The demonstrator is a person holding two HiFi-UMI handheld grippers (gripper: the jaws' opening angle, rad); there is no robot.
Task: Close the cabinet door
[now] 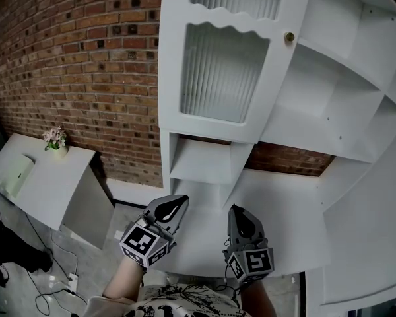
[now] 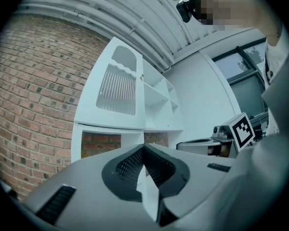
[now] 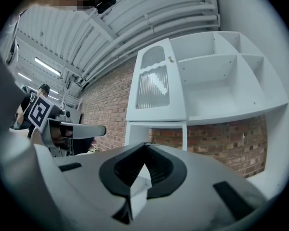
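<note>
A potted flower (image 1: pixel 55 141) stands on the low white counter (image 1: pixel 53 187); a power strip (image 1: pixel 72 283) lies on the floor (image 1: pixel 96 243).

Brick wall (image 1: pixel 72 65), white side table (image 1: pixel 53 177)

Top of the cabinet door (image 1: pixel 221 71) was cut off at the head view's upper edge, open shelves (image 1: pixel 346 91) ran past its right edge, little flowers (image 1: pixel 54 137) were too small to tell.

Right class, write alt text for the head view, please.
A white cabinet door with ribbed glass panels sits beside open white shelves against a red brick wall. Below, the left hand-held gripper and right hand-held gripper point towards it, shut.
</note>
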